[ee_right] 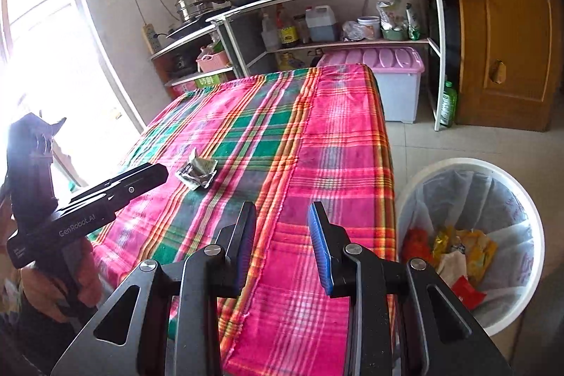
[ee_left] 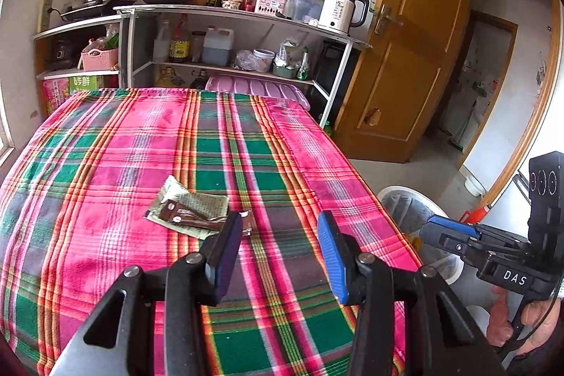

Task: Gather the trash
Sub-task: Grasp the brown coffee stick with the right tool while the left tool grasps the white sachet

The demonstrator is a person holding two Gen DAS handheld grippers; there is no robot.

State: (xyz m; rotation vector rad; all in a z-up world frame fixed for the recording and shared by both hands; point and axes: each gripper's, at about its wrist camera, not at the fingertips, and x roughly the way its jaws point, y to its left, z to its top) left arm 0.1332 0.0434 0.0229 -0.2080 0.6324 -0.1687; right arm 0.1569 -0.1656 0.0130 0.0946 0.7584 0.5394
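- Left gripper point(ee_left: 280, 228) hovers low over the plaid tablecloth point(ee_left: 105, 143), jaws spread and empty; the crumpled wrappers point(ee_left: 192, 212) lie just ahead of its dark finger.
- Right gripper point(ee_right: 282, 228) is likewise parted, holding nothing.
- Best approach: straddle the brown wrapper's raised edge, pinch without snagging cloth, then carry to the lined trash bin point(ee_right: 528, 210) beside the table.

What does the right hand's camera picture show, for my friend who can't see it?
An open, empty right gripper hovers over a table with a pink and green plaid cloth. Crumpled wrappers lie on it near the left gripper, and a white trash bin with rubbish stands beside the table.
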